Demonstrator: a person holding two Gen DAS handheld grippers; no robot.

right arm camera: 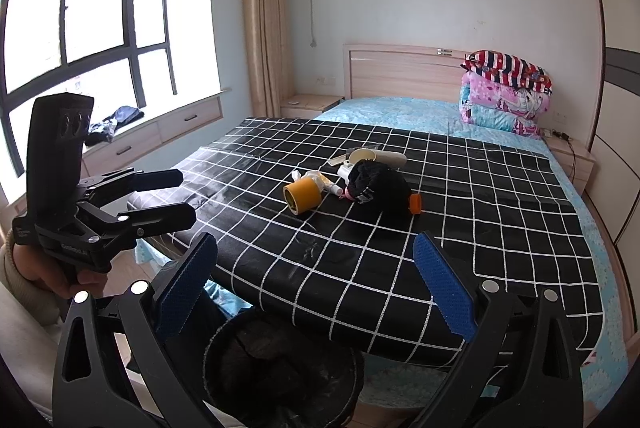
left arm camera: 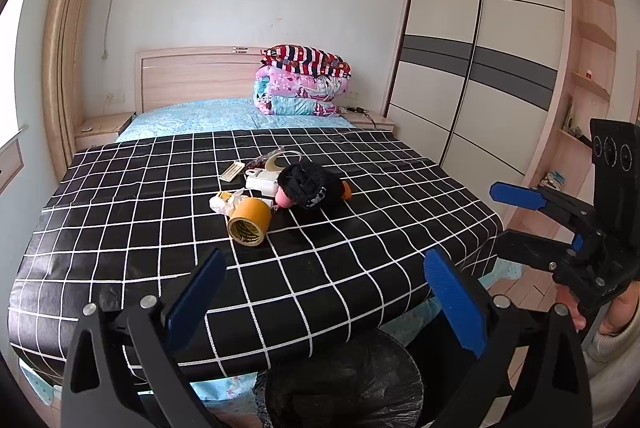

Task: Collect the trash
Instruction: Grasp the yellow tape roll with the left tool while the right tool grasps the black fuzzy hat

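Observation:
A pile of small items lies mid-bed on the black checked cloth [left arm camera: 320, 268]: a yellow tape roll [left arm camera: 248, 222], crumpled white paper [left arm camera: 224, 202], a white box [left arm camera: 262, 182], a clear tape roll [left arm camera: 276, 161], a flat white strip [left arm camera: 233, 170] and a black plush toy [left arm camera: 310, 184]. The tape roll [right arm camera: 302, 198] and plush toy [right arm camera: 378, 184] also show in the right wrist view. A bin with a black bag [left arm camera: 344, 384] stands at the bed's foot, below both grippers. My left gripper [left arm camera: 326, 296] is open and empty. My right gripper [right arm camera: 316, 280] is open and empty.
Folded quilts [left arm camera: 302, 80] sit by the headboard. A wardrobe [left arm camera: 476, 60] and open shelves [left arm camera: 592, 76] stand to the right. A window seat with drawers [right arm camera: 160, 132] runs along the left. Nightstands [right arm camera: 310, 104] flank the bed.

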